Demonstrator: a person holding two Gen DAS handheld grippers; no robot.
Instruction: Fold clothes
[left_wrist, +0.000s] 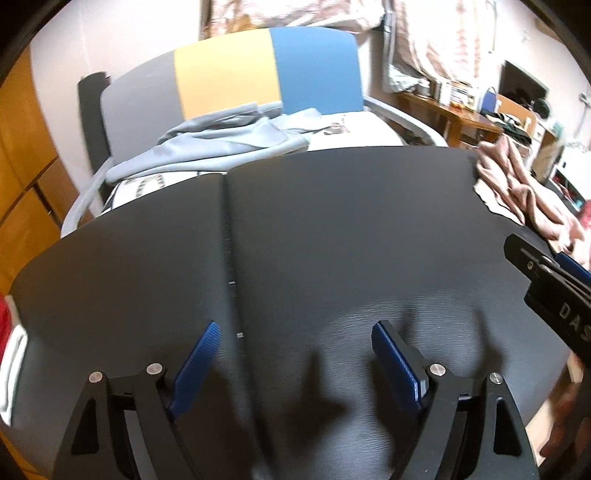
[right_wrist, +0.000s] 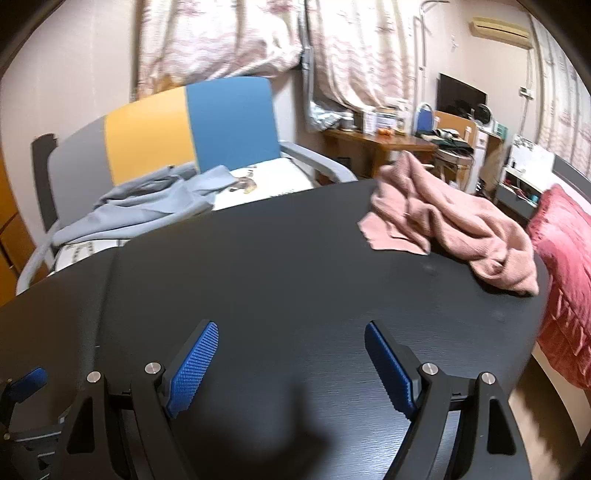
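Evidently the reach for a garment is in hand: both left tongs (left_wrist: 295, 363) and right tongs (right_wrist: 291, 363) stand apart and empty above the dark surface (right_wrist: 277, 266). The crumpled pink garment (right_wrist: 454, 225) lies at its far right edge. Next, I judge, the tongs must pinch it and spread it flat.
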